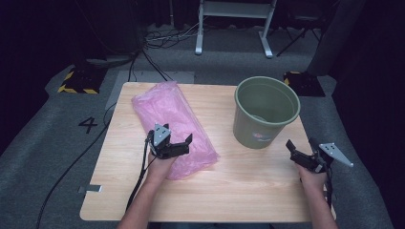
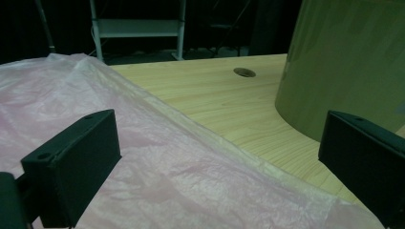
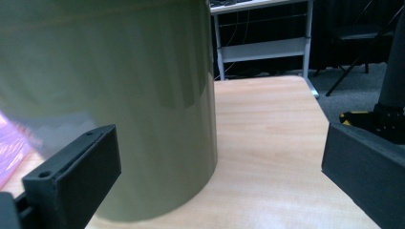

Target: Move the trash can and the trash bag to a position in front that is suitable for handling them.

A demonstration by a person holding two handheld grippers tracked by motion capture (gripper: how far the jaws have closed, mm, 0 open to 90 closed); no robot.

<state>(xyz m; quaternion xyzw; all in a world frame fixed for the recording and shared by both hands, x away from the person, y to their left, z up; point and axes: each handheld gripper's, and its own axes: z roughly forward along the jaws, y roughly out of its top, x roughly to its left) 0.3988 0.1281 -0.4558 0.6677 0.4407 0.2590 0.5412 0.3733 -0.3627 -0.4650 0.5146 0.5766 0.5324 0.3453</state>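
A pink plastic bag (image 1: 167, 107) lies flat and slantwise on the left half of the wooden table (image 1: 239, 191). My left gripper (image 1: 177, 139) hovers open just over the bag's near end, with its jaws pointing toward the green bucket (image 1: 260, 129). In the left gripper view the wide-apart jaws of the left gripper (image 2: 215, 138) frame the bag (image 2: 143, 167), with the bucket (image 2: 344, 57) at right. My right gripper (image 1: 301, 144) is open near the table's right edge, close beside the bucket. In the right gripper view the right gripper (image 3: 219, 138) holds nothing and the bucket wall (image 3: 119, 71) stands just ahead on the left.
The bucket stands upright at the back right of the table. A round cable hole (image 2: 244, 72) sits in the tabletop. Beyond the table are a white desk frame (image 1: 234, 14), floor cables (image 1: 162, 38) and yellow-black striped stand bases (image 1: 76, 82).
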